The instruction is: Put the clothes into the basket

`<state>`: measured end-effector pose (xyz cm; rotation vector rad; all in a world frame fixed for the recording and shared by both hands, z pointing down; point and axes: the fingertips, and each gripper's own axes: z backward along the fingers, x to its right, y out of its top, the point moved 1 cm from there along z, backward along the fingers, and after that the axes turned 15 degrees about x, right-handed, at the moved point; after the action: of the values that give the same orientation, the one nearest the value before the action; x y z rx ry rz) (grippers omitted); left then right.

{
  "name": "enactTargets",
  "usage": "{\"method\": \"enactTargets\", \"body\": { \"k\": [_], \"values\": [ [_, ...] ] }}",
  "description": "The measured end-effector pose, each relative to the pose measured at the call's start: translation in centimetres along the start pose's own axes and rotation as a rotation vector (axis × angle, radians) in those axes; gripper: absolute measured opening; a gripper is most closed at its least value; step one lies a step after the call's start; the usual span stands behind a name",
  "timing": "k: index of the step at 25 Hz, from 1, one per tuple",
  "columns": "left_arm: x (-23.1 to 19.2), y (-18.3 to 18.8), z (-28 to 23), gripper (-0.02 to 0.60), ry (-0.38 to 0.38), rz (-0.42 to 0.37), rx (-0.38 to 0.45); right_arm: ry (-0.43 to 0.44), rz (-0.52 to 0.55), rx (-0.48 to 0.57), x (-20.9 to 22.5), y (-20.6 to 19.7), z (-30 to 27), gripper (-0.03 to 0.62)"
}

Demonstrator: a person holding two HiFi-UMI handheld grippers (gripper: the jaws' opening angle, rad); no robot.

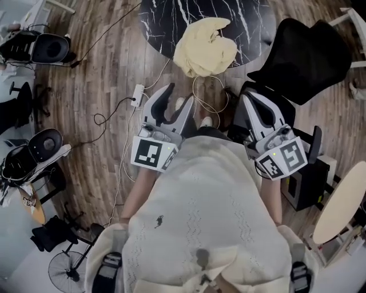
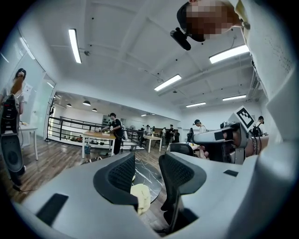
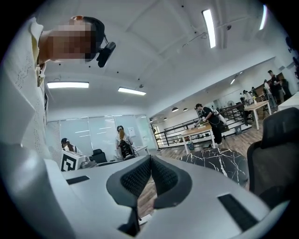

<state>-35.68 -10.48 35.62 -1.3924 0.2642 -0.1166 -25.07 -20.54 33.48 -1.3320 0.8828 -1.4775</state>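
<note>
Left claw (image 1: 178,98) open & empty, right claw (image 1: 249,98) pinched shut on nothing; yellow cloth (image 1: 205,46) overhangs worktop's (image 1: 166,20) near edge, so a shallow grab could drag it onto floor (image 1: 103,68).

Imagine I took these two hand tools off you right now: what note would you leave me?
Left gripper: jaws apart, nothing between them.
Right gripper: jaws together, empty.
Things: one yellow garment lies crumpled on the round black marble table, ahead of both grippers, untouched. No basket shows in any view.
Done: nothing yet.
Left: pick up the garment, find the basket, drop it in.
</note>
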Motion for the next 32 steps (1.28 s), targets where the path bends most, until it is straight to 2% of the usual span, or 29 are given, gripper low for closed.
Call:
{"method": "enactTargets", "body": {
  "k": [3,7,13,18,25,32],
  "values": [
    [-0.6,-0.7,-2.6,0.221,-0.044,0.017,-0.008,-0.053,0.010,0.008,1.8,0.4,-0.5,0.009],
    [-1.3,-1.5,-6.2,0.221,-0.144,0.048,-0.025,-0.165,0.040,0.030,3.9,1.3,-0.9,0.010],
    [-3.0,-2.1,-10.7,0.222,-0.278,0.069,-0.052,-0.313,0.018,0.079,6.3,2.4,-2.4,0.010],
    [-5.9,-3.5,-12.9,0.222,-0.340,0.089,-0.094,-0.374,0.025,0.066,6.5,1.4,-4.9,0.009],
    [-11.2,-7.7,-16.5,0.225,-0.430,0.084,-0.181,-0.455,0.037,0.081,7.9,0.3,-10.2,0.009],
    [-14.4,-11.1,-18.9,0.235,-0.536,0.047,-0.253,-0.510,0.061,0.120,8.4,0.0,-14.0,0.010]
  ]
}}
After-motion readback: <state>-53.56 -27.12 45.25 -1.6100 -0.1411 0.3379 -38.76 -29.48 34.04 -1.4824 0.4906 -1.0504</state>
